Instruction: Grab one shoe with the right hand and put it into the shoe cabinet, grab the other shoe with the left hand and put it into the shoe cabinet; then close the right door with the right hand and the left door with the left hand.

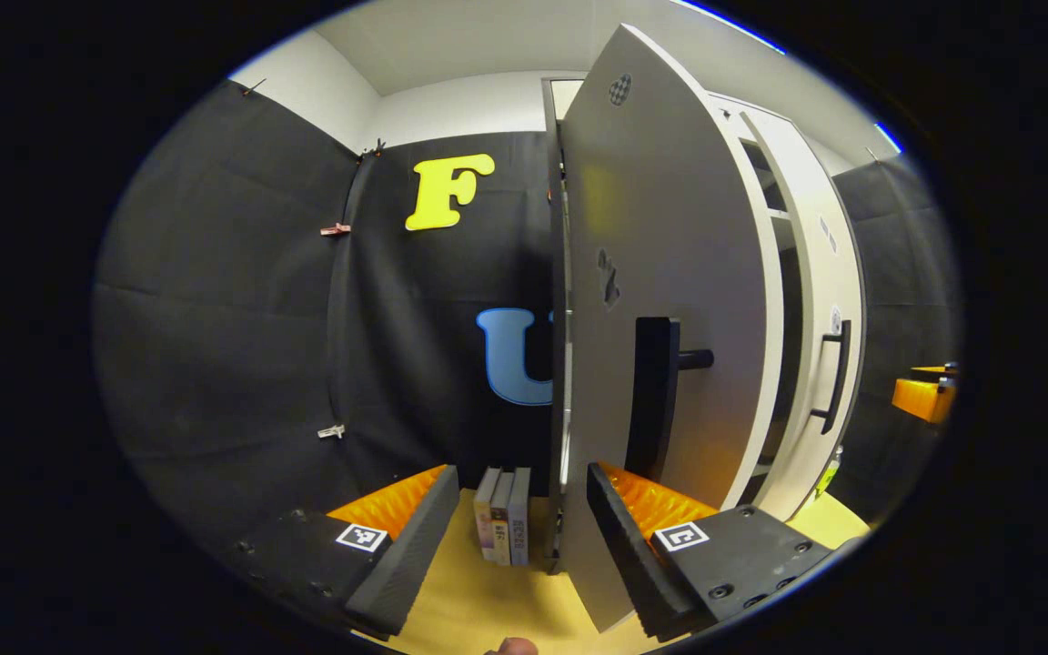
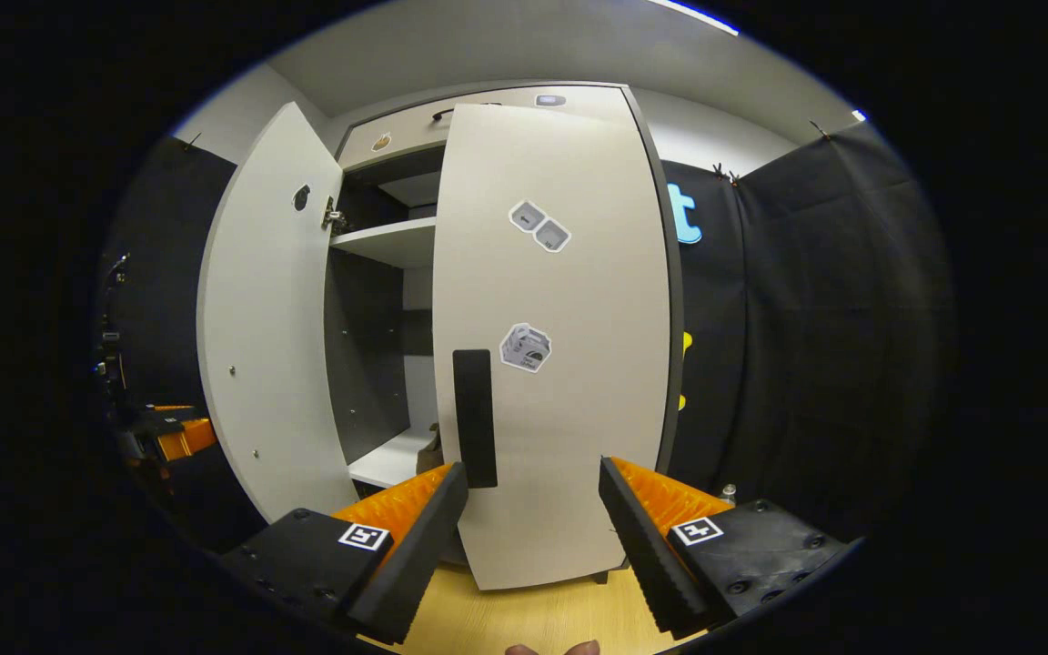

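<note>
Left gripper [image 1: 519, 532] open, jaws wide apart with nothing between them, close before the left door [image 1: 670, 300] of the shoe cabinet [image 2: 488, 105]; door ajar, swung out toward the camera, its dark bar handle [image 1: 656, 400] just beyond the right finger, not touched. Right door [image 1: 820, 300] farther right in that view, also short of shut, own dark handle [image 1: 838, 373] on its face. Small row of books [image 1: 504, 514] upright on the floor beside the cabinet's near corner, between the fingers in view but well beyond them. Right gripper [image 2: 533, 528] open too, holding nothing, facing the right door's front — stickers [image 2: 538, 226] on the panel, handle just above the left finger. Through the gap between the two doors: a shelf [image 2: 387, 241] high up, a lower shelf [image 2: 392, 459] with something small and brownish at its edge, perhaps a shoe [image 2: 431, 446] — too little visible to tell. Pale wooden floor [image 1: 488, 600], black cloth walls [image 1: 242, 300], white wall and ceiling [image 1: 451, 45] above. Other gripper [image 1: 924, 393] at far right edge of the left gripper view.
</note>
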The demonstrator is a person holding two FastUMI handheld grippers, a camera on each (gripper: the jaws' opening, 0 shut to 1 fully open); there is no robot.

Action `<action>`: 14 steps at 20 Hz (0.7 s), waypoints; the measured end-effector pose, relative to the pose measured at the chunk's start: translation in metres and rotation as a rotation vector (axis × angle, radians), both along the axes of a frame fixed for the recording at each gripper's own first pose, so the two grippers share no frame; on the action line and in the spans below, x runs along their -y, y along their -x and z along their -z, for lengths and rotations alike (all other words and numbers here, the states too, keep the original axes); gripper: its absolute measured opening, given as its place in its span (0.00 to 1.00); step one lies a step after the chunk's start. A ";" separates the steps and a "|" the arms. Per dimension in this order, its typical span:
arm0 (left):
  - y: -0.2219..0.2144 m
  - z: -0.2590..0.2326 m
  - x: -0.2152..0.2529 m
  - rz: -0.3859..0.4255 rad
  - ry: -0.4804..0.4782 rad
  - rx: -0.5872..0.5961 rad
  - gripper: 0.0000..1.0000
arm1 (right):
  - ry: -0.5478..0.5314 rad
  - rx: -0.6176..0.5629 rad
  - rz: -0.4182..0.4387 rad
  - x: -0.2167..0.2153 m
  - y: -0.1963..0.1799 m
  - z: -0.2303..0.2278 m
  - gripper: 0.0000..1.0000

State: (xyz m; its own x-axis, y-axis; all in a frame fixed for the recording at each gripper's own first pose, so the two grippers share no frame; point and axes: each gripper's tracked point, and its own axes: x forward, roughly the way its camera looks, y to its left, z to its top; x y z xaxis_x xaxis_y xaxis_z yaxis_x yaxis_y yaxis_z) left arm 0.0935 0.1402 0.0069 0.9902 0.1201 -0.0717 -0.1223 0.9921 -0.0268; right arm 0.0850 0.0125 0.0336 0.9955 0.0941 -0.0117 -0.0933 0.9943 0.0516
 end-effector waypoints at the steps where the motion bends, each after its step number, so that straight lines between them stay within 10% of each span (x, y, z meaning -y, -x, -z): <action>1: -0.003 0.000 0.008 0.013 0.004 0.000 0.89 | -0.003 -0.002 0.002 0.002 0.000 0.000 0.97; 14: -0.042 0.003 0.106 0.167 0.010 -0.013 0.93 | -0.010 -0.004 0.031 0.026 0.000 -0.002 0.96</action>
State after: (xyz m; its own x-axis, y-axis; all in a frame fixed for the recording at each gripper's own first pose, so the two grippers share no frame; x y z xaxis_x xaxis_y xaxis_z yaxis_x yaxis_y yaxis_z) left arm 0.1354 0.0343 0.0039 0.9953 -0.0466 -0.0853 0.0437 0.9984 -0.0358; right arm 0.0850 -0.0134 0.0360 0.9979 0.0631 -0.0150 -0.0621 0.9961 0.0620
